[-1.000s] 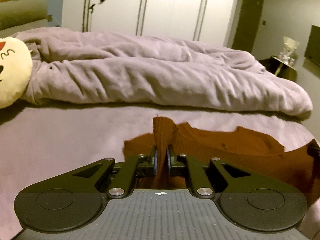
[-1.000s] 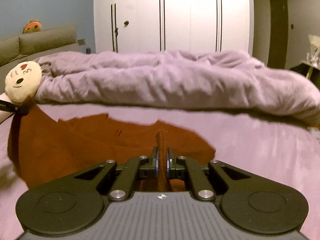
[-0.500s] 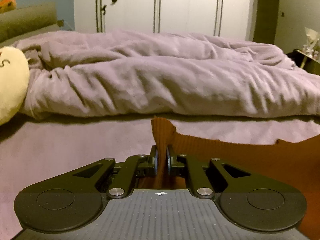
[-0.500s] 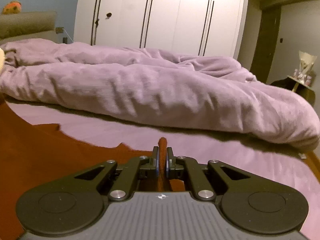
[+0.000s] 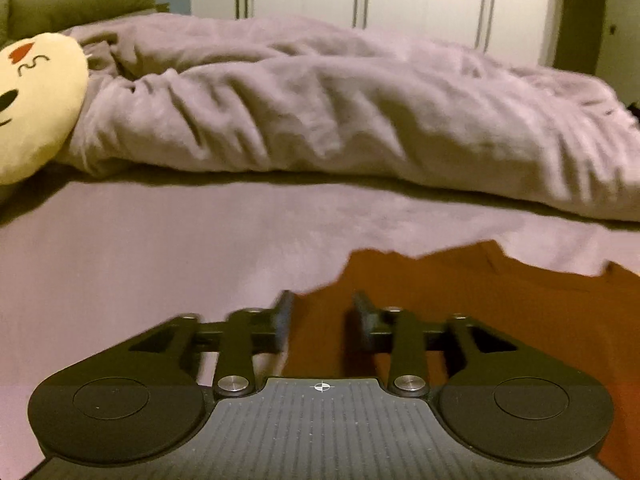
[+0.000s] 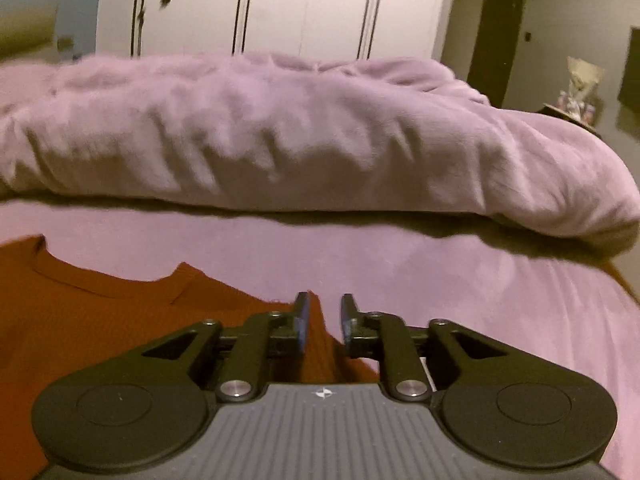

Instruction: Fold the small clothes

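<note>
A rust-orange knit top (image 5: 460, 300) lies flat on the lilac bed sheet (image 5: 140, 248). In the left wrist view its left shoulder edge runs between the fingers of my left gripper (image 5: 322, 314), whose jaws are opening and stand clear of the cloth. In the right wrist view the same top (image 6: 100, 320) fills the lower left, neckline facing away. My right gripper (image 6: 324, 316) is low over its right shoulder edge. Its jaws are opening too, and a ridge of the fabric stands between them without being pinched.
A bunched lilac duvet (image 5: 340, 100) lies across the bed beyond the top. A cream round plush cushion (image 5: 36, 100) sits at the left. White wardrobe doors (image 6: 280, 8) stand behind, and a small side table (image 6: 576, 108) is at the far right.
Both grippers came down toward the bed and let go of the orange top's shoulder edges. The cloth, lifted in pinched peaks before, now lies flat on the sheet.
</note>
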Tool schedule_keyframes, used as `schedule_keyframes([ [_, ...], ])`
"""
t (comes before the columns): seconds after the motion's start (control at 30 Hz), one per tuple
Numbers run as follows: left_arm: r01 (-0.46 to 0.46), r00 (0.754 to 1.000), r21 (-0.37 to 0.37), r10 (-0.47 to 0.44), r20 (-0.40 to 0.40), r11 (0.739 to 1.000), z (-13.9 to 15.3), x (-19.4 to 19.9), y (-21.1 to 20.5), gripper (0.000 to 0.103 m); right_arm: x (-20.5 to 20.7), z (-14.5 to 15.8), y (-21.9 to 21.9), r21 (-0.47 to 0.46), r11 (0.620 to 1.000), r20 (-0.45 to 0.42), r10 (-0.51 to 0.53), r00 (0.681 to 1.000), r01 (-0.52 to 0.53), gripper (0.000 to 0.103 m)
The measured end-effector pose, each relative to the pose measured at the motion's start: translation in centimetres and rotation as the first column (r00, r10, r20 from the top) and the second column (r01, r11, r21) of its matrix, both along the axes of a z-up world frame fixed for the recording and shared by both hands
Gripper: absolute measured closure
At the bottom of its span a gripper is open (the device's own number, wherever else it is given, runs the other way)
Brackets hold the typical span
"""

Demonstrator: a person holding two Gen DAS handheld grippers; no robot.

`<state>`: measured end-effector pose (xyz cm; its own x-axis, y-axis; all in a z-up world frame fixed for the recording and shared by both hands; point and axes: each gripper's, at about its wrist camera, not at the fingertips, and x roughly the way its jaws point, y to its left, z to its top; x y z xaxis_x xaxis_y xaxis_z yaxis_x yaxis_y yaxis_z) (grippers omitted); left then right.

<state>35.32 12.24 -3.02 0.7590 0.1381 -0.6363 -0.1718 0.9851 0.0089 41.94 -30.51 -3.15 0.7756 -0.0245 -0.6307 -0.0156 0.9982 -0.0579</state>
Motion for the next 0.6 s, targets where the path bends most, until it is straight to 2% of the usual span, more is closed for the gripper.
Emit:
schedule_keyframes([
  [0.03, 0.018, 1.000, -0.013, -0.018, 0.014, 1.000, 0.2, -1.4, -0.2, 0.049, -1.3, 0.4, -0.2, 0.021, 1.000, 0.009, 0.015, 1.000, -0.016, 0.083],
  [0.17, 0.100, 0.995, -0.062, -0.098, 0.031, 0.993, -0.2, -6.5, -2.5, 0.041, -7.6, 1.1, 0.9, 0.097, 0.984, 0.027, 0.145, 0.989, -0.147, 0.083],
  [0.27, 0.143, 0.990, -0.025, -0.143, -0.001, 0.989, -1.6, -7.7, -4.5, 0.037, -11.1, 0.2, 2.9, 0.092, 0.959, 0.033, 0.264, 0.964, -0.266, 0.083],
  [0.33, 0.143, 0.989, 0.026, -0.143, -0.029, 0.989, -2.6, -7.5, -5.3, 0.034, -11.9, -0.8, 3.9, 0.063, 0.953, 0.005, 0.296, 0.955, -0.295, 0.083],
  [0.43, 0.110, 0.992, 0.068, -0.106, -0.068, 0.992, -3.2, -6.3, -5.2, 0.031, -11.6, -1.9, 4.3, -0.021, 0.960, -0.001, 0.280, 0.960, -0.280, 0.082],
  [0.53, 0.065, 0.992, 0.112, -0.051, -0.119, 0.992, -3.3, -5.0, -4.8, 0.028, -9.6, -2.5, 3.2, -0.056, 0.984, -0.044, 0.168, 0.985, -0.170, 0.082],
  [0.6, 0.029, 0.990, 0.064, -0.020, -0.138, 0.998, -2.7, -4.9, -4.0, 0.029, -8.8, -2.6, 2.5, -0.061, 0.990, -0.065, 0.122, 0.990, -0.126, 0.082],
])
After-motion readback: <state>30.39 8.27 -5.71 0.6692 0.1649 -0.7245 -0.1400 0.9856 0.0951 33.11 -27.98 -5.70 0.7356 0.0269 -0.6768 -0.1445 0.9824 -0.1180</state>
